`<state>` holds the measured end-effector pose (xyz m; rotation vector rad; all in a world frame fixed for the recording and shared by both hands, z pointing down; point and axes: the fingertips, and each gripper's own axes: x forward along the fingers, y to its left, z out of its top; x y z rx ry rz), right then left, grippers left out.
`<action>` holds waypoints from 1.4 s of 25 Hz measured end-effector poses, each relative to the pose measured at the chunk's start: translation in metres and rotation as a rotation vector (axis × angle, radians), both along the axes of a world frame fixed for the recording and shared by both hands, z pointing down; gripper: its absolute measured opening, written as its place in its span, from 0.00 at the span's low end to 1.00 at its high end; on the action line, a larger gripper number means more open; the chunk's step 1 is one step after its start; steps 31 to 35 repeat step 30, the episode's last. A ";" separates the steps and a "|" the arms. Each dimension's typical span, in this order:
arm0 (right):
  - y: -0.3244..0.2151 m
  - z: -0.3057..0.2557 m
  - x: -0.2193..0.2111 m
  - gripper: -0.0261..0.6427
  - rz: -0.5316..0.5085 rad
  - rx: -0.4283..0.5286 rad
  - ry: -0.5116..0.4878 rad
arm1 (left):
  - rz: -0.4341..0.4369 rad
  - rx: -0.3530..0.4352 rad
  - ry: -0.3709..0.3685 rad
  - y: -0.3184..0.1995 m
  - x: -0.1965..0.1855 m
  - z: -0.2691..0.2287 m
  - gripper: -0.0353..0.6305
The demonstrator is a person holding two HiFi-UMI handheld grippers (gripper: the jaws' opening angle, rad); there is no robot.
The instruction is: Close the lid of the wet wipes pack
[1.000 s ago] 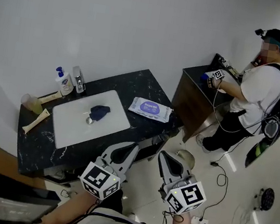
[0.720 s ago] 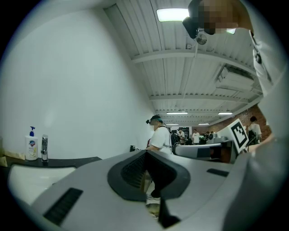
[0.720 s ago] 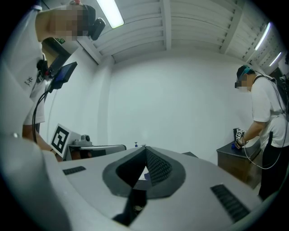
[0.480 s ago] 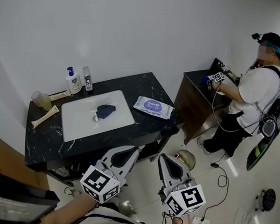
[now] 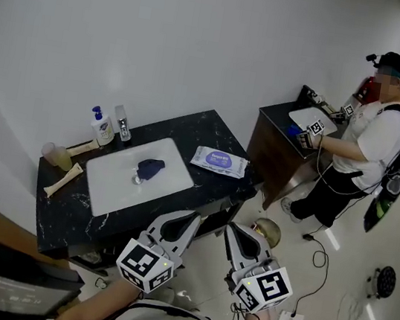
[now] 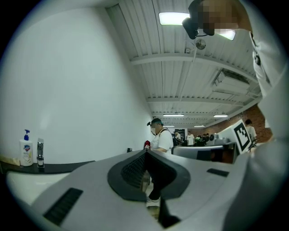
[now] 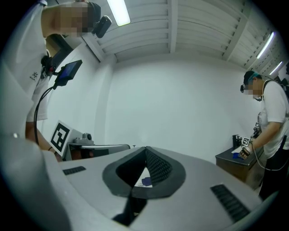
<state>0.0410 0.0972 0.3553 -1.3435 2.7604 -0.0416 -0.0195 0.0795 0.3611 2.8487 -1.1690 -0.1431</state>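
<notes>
The wet wipes pack (image 5: 219, 161), white with a purple label, lies flat on the right part of the black marble counter (image 5: 212, 131), beside the white sink basin (image 5: 117, 184). Its lid is too small to read. My left gripper (image 5: 195, 216) and right gripper (image 5: 230, 227) hover side by side in front of the counter's near edge, well short of the pack, both pointing level. Each has its jaws shut with nothing held. The left gripper view shows its shut gripper (image 6: 145, 153). In the right gripper view the gripper (image 7: 145, 148) frames a sliver of sink.
A blue cloth (image 5: 150, 168) lies in the sink. A soap bottle (image 5: 101, 126), a tap (image 5: 123, 124), a cup (image 5: 52, 155) and a wooden tool (image 5: 65, 178) stand at the counter's left. Another person (image 5: 355, 154) works at a dark cabinet (image 5: 273, 148) on the right. Cables (image 5: 314, 268) cross the floor.
The counter now looks smaller and farther from me than a second ago. Both grippers stay shut and side by side. The other person's hand has shifted along the cabinet.
</notes>
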 end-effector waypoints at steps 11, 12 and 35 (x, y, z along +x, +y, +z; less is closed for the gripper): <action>-0.003 -0.007 0.011 0.05 0.003 0.019 0.014 | -0.003 0.013 0.002 -0.007 0.004 -0.008 0.06; -0.003 -0.007 0.011 0.05 0.004 0.018 0.015 | -0.003 0.013 0.002 -0.007 0.004 -0.008 0.06; 0.003 -0.004 0.014 0.05 0.015 0.005 0.023 | 0.007 -0.007 0.001 -0.001 0.007 -0.003 0.06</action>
